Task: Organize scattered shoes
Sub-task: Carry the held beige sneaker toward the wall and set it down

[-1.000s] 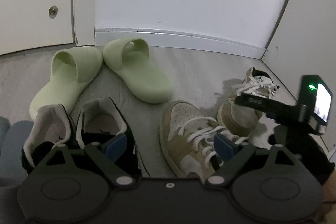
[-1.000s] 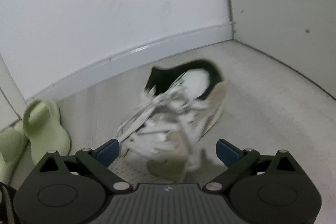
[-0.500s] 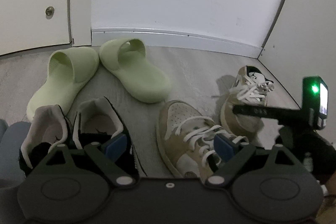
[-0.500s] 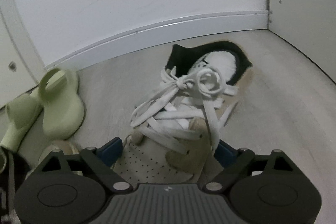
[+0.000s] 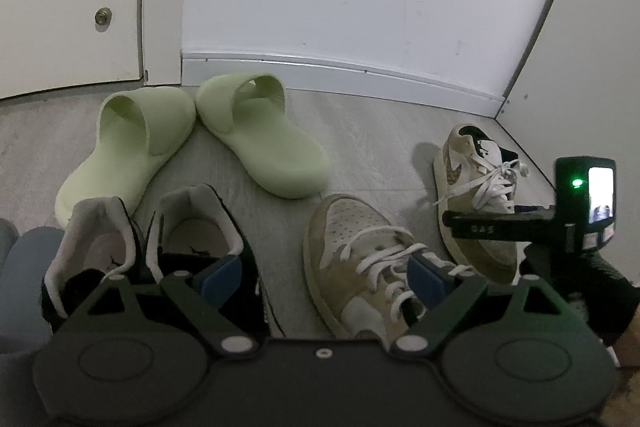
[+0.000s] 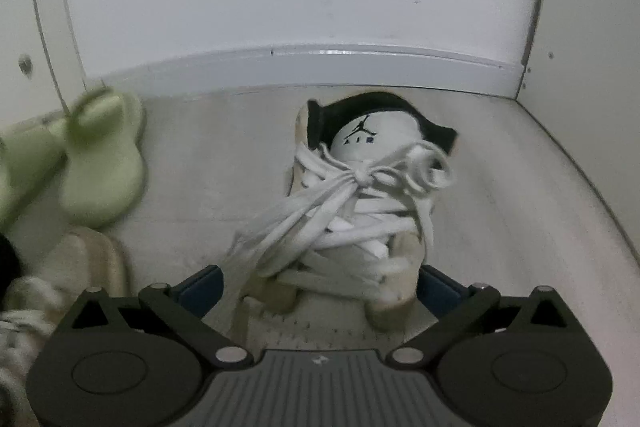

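Tan suede sneaker [image 6: 360,227], tangled white laces, between opening right gripper [image 6: 320,287] jaws.

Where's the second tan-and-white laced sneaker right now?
The tan-and-white laced sneaker sits on the floor near the room's right corner, between the open right gripper pads, right of its mate.

Slides [image 5: 192,143] behind sneaker pairs; one sneaker [image 5: 476,195] right, near corner wall [image 5: 580,67].
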Motion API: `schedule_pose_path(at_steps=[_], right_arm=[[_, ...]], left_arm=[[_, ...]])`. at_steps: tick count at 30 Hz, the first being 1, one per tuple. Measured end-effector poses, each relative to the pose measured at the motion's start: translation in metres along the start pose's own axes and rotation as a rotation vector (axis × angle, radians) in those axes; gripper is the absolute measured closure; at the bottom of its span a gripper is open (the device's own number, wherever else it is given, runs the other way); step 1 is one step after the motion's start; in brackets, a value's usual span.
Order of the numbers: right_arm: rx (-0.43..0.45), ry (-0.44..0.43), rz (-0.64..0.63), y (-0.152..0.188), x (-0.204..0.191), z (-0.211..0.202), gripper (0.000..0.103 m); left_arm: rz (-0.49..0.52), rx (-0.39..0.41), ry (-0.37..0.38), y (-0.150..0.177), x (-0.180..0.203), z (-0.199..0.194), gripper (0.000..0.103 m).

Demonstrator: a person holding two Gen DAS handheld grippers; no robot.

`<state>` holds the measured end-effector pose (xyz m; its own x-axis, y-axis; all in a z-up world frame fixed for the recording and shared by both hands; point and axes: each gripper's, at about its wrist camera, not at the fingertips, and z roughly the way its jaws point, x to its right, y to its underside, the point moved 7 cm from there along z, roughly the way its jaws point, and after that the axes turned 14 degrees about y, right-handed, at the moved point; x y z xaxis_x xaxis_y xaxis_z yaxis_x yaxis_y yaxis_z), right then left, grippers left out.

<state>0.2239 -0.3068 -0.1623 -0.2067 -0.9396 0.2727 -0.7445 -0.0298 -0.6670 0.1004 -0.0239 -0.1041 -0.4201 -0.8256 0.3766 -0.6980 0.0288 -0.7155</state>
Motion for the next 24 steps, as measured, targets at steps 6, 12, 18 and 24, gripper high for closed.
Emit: schedule_pose_path(at_steps=[6,12,18,24], right_arm=[[-0.027,-0.032,0.033,0.018,0.012,-0.006,0.01],[-0.049,-0.065,-0.003,0.042,0.029,-0.026,0.009],[0.037,-0.127,0.055,0.046,0.048,-0.063,0.009],[0.069,-0.279,0.093,0.055,0.042,-0.133,0.012]], left_arm=[[0.015,0.005,0.003,-0.002,0.001,0.0,0.012],[0.008,0.003,0.013,0.0,0.001,0.001,0.012],[0.007,0.024,0.011,-0.004,-0.001,-0.004,0.012],[-0.027,0.036,0.018,-0.005,-0.006,-0.006,0.012]])
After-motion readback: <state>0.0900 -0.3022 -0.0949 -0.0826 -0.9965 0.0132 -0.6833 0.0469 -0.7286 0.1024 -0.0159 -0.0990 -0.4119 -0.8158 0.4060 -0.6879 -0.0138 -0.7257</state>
